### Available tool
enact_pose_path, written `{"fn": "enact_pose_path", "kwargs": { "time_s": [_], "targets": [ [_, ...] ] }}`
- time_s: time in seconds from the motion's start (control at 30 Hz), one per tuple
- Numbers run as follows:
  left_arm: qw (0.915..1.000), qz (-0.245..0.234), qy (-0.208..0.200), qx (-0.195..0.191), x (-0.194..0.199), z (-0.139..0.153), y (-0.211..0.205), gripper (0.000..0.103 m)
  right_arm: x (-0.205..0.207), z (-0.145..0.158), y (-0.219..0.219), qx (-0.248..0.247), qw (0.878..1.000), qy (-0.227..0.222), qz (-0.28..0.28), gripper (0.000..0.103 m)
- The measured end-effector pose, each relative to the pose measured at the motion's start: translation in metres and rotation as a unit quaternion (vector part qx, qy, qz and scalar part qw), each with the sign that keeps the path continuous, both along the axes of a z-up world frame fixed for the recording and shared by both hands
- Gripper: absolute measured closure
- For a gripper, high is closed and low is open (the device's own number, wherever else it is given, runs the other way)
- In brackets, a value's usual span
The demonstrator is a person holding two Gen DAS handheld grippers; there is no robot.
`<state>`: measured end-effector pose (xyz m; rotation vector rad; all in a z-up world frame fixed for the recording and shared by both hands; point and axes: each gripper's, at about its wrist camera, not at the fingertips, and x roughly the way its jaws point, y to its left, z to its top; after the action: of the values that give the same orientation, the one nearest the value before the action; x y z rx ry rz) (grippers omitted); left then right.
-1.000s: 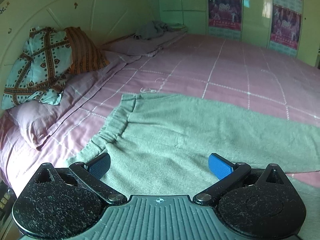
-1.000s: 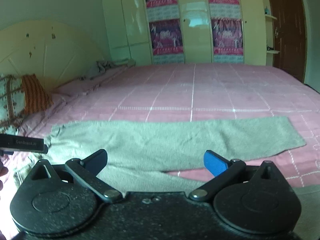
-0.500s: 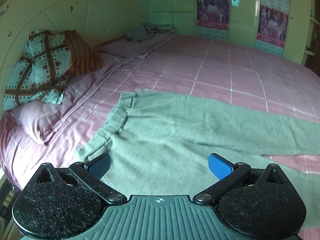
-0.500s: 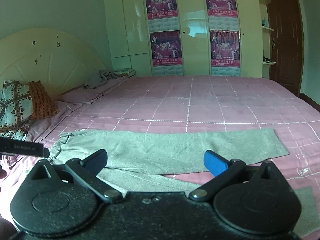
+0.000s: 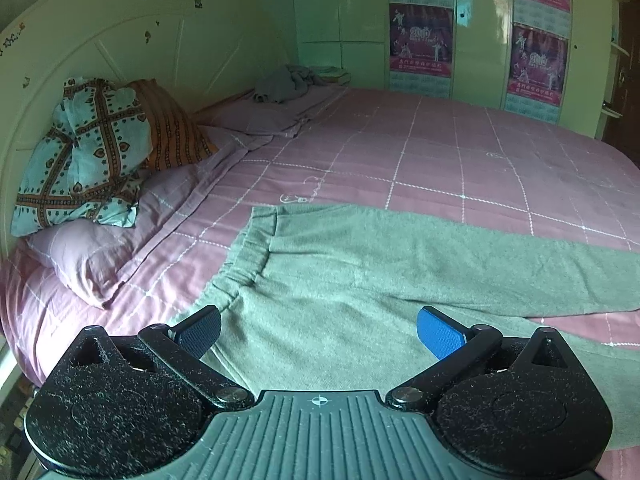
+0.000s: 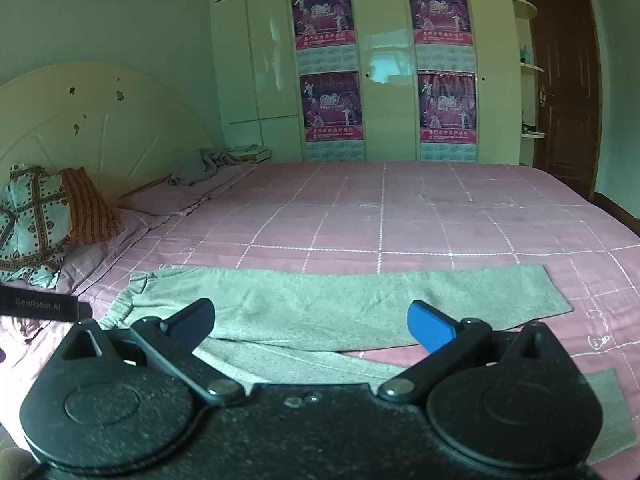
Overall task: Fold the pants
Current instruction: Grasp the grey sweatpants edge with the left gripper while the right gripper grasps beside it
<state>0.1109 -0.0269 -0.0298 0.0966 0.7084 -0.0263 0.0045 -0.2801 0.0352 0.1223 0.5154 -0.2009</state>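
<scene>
Grey-green pants [image 5: 360,272] lie spread flat on the pink checked bed, waistband [image 5: 244,252] at the left, legs running to the right. In the right wrist view the far leg [image 6: 360,300] lies straight and the near leg [image 6: 604,404] ends by the front edge. My left gripper [image 5: 318,334] is open and empty, above the pants near the waistband. My right gripper [image 6: 310,326] is open and empty, above the near leg. The left gripper's body [image 6: 40,305] shows at the left edge of the right wrist view.
Patterned pillows [image 5: 84,152] and a lilac pillow [image 5: 100,252] lie at the headboard on the left. A crumpled grey cloth [image 5: 284,84] sits at the far corner. A cream wardrobe with posters [image 6: 332,76] stands behind the bed, a brown door [image 6: 560,92] at the right.
Both grippers have drawn back and up from the pants, so more of the bed and room shows. The pants have not moved. Both grippers stay open.
</scene>
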Motion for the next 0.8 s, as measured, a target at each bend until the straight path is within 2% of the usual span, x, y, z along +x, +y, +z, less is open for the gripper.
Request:
{"fn": "enact_pose_path", "kwargs": {
  "time_s": [0.2,0.33,0.47,0.57,0.67,0.73,0.8],
  "targets": [
    [0.9999,0.002,0.010,0.008,0.030,-0.011,0.011,0.000,0.019,-0.009,0.009,-0.010,0.999,0.008,0.031,0.000],
    [0.9994,0.006,0.024,0.025,0.071,-0.032,0.027,0.000,0.051,-0.018,0.017,-0.036,0.997,0.019,0.066,0.000],
    [0.9983,0.025,0.038,0.037,0.120,-0.058,0.047,0.000,0.093,-0.033,0.020,-0.031,0.993,0.025,0.111,0.002],
    [0.9977,0.037,0.045,0.035,0.159,-0.074,0.060,0.000,0.131,-0.049,0.019,-0.019,0.989,0.034,0.139,0.010],
    [0.9962,0.051,0.062,0.037,0.202,-0.091,0.069,0.000,0.171,-0.068,0.016,-0.020,0.986,0.055,0.153,0.014],
    [0.9951,0.056,0.076,0.031,0.229,-0.103,0.075,0.000,0.196,-0.080,0.014,-0.020,0.983,0.072,0.165,0.022],
    [0.9943,0.060,0.083,0.029,0.255,-0.116,0.079,0.000,0.220,-0.093,0.010,-0.017,0.980,0.088,0.179,0.024]
  ]
}}
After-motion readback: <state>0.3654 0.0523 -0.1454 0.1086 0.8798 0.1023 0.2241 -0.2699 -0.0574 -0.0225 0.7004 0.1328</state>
